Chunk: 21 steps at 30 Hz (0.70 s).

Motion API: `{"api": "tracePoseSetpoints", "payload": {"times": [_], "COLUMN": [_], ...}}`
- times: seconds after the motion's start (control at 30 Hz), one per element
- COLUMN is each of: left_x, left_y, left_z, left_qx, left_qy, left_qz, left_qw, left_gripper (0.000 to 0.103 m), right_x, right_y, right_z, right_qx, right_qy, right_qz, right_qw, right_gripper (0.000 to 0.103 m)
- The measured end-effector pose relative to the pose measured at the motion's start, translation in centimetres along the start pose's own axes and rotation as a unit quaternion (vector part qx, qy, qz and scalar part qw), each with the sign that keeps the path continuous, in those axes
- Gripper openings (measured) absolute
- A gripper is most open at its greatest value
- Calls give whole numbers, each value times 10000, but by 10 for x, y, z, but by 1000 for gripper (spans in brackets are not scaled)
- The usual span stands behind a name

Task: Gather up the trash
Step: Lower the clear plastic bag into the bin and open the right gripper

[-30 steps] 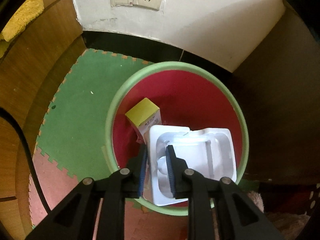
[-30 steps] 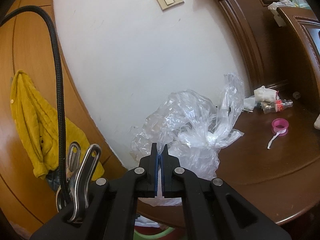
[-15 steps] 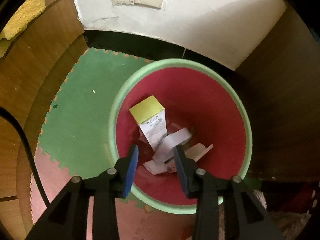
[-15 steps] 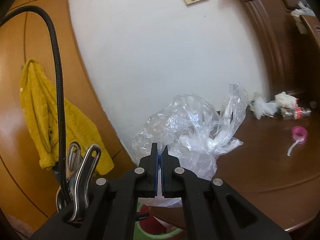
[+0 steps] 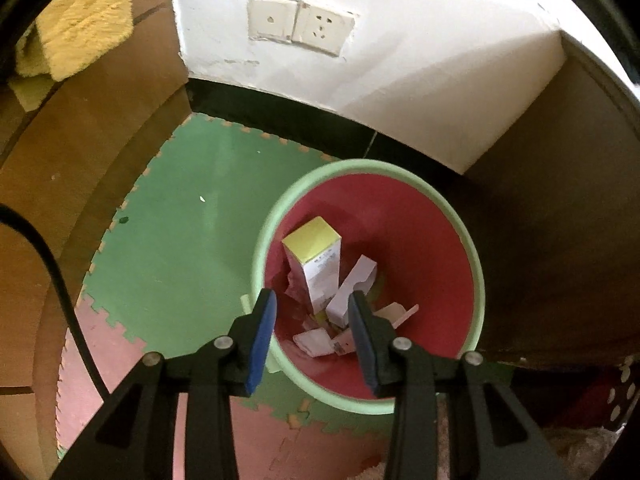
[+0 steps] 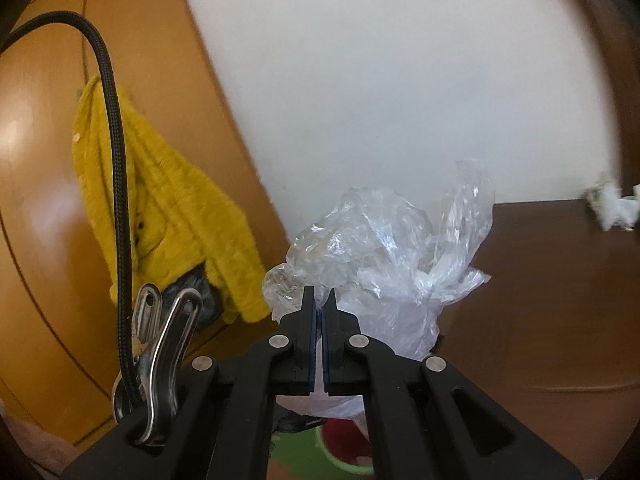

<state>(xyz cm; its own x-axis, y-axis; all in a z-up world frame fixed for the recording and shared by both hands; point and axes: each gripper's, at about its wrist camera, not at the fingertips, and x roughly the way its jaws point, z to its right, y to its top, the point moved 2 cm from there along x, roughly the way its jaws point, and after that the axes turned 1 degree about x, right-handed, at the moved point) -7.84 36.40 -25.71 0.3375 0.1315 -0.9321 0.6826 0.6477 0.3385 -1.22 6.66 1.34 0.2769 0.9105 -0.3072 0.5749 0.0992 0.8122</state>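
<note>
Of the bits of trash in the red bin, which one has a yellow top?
The tall white carton leaning against the red bin's left wall; the flat card scraps beside it are plain white.

Both views heavy fisheye, black vignette at corners, straight edges bowed. Left wrist view: dim, soft indoor light from upper right; white wall (image 5: 420, 80) brightest, diagonal shadow across it; dark brown cabinet side (image 5: 552, 240) nearly black; red bin (image 5: 472, 280) interior shaded, contents fairly sharp. Right wrist view: brighter, warm; glare patches on the orange wood door (image 6: 36, 152); specular glints on the clear plastic bag (image 6: 384, 248); motion blur smears right edge and the yellow garment (image 6: 168, 208).
</note>
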Motion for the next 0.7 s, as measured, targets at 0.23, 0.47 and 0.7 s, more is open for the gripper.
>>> {"api": "tracePoseSetpoints", "payload": {"times": [0.23,0.47,0.7], "left_x": [-10,-10,-8], "left_y": [0,-1,-3], "left_z": [-15,-31,-44], "left_qx": [-144,-298,-419], "left_qy": [-45,-16,13], "left_qz": [112,115,81], "left_qw": [9998,9995,9991], "left_gripper": [39,39,39], "right_x": [43,80,110], "right_y": [-22,-50,-74], "right_z": [-31,-43,-33], "right_qx": [-232,-318,-211], "right_qy": [326,457,329], "right_qz": [-506,-1018,-1526], "right_qw": [9979,9932,9875], "right_gripper": [3,3,3]}}
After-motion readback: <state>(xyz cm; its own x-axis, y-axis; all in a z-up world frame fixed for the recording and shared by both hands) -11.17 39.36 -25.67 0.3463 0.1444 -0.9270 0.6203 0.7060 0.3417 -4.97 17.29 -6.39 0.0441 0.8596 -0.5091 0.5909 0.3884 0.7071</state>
